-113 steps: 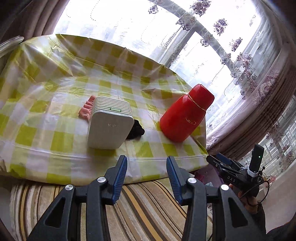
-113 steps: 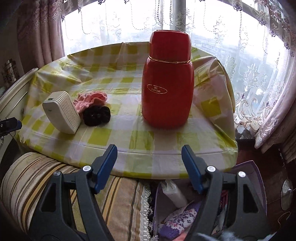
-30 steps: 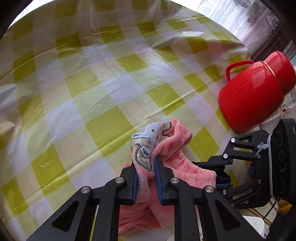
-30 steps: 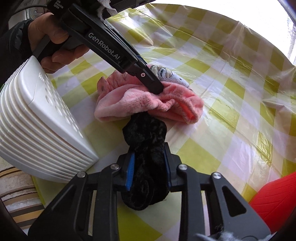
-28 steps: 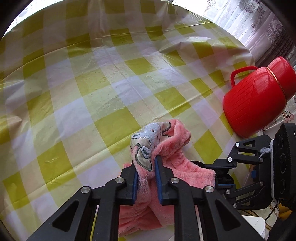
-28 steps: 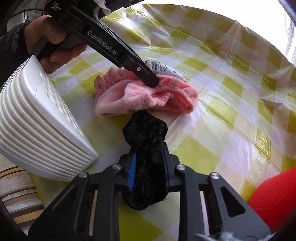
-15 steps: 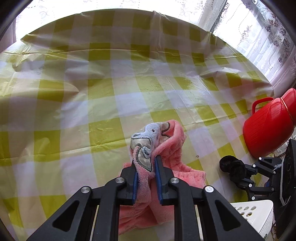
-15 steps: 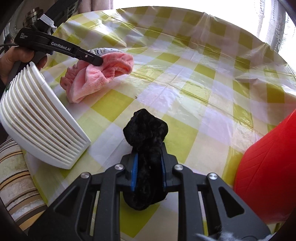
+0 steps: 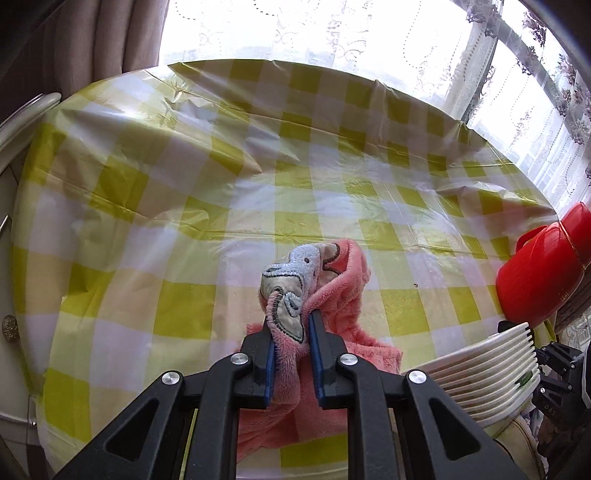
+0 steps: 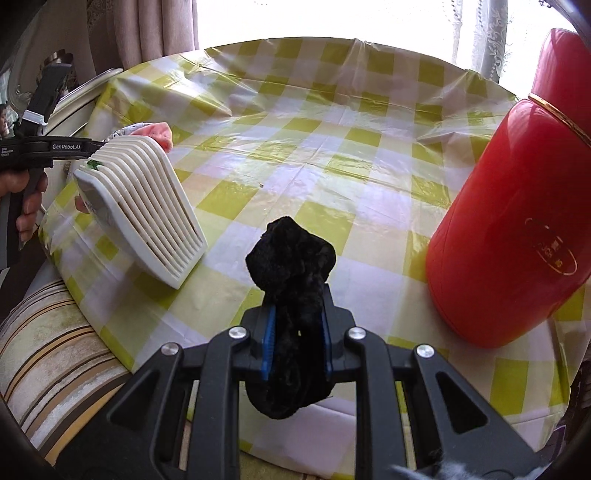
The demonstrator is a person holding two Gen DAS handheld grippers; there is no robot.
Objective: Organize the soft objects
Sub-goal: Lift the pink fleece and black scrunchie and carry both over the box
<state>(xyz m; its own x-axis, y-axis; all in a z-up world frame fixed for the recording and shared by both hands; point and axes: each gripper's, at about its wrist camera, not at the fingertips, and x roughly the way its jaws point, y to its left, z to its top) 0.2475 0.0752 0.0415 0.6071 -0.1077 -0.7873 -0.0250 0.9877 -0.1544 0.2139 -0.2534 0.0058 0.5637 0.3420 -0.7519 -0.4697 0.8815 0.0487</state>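
Daylight enters through the curtained window [image 9: 332, 33] behind the table, overexposed to white; glare sheens the glossy tablecloth [image 9: 229, 173]; shadows soft; fisheye curvature bends the edges, corners vignetted black; focus sharp, no motion blur.

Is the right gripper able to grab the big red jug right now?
Probably not. The right gripper is shut on the black scrunchie, so its fingers are full. The red jug stands close on its right with nothing between them, but it looks too wide anyway.
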